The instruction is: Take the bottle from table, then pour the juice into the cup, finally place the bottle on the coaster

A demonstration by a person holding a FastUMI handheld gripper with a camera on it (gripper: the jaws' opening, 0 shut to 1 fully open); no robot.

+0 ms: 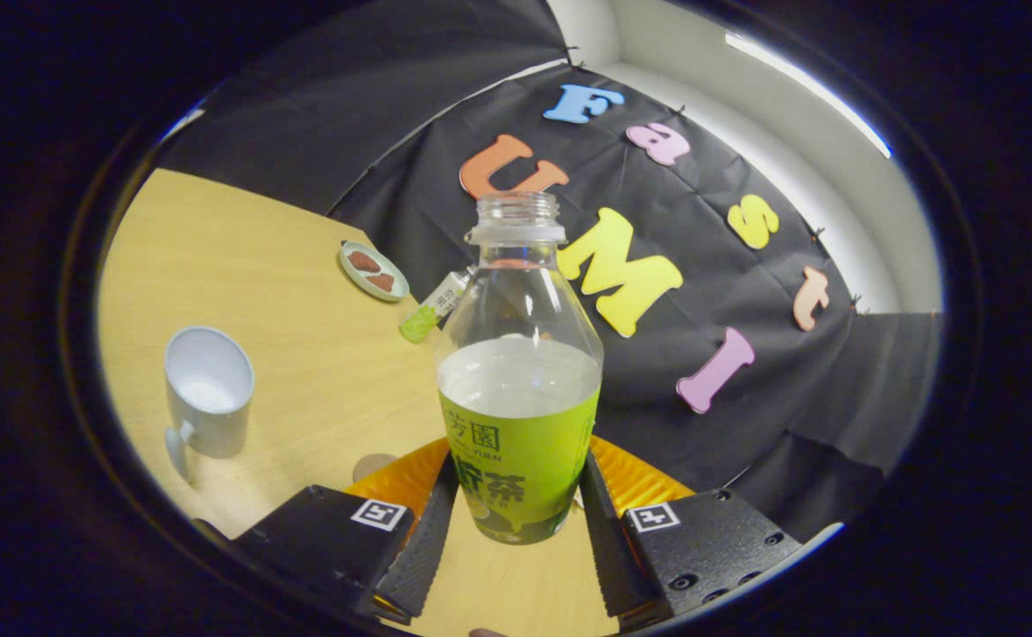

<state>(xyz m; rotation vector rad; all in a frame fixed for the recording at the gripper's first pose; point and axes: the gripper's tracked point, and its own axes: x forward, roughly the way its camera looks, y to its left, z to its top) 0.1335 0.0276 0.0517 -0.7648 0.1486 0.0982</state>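
— Black cloth hangs behind the far edge of a pale wooden bench (286,292), with a white wall showing above it. What stands on the wood?

— Nearest is an uncapped clear bottle (519,372) with a green label around its lower half. It stands upright, tilted a little with the view, and holds a pale liquid up to just above the label.

— And the gripper (516,522)?

— Its two black fingers (423,540) sit on either side of the bottle's labelled base. Both look pressed against the label, so it is grasping the bottle. Orange ribbed parts show behind the fingers.

— Is the bottle lifted?

— I cannot tell; its bottom hangs over bare wood between the fingers, and no clear contact shows.

— Where is the cup?

— A white mug (207,394) stands well to the left of the bottle, handle toward the near edge, with something white inside.

— Anything else?

— A small round pale-green dish (374,271) lies near the far edge by the cloth, with two reddish-brown patches on it. Whether it is the coaster I cannot say. Just beside it, partly behind the bottle's shoulder, a small clear bottle with a green cap (432,310) lies on its side. A greyish round spot (373,464) sits on the wood just left of the left finger.
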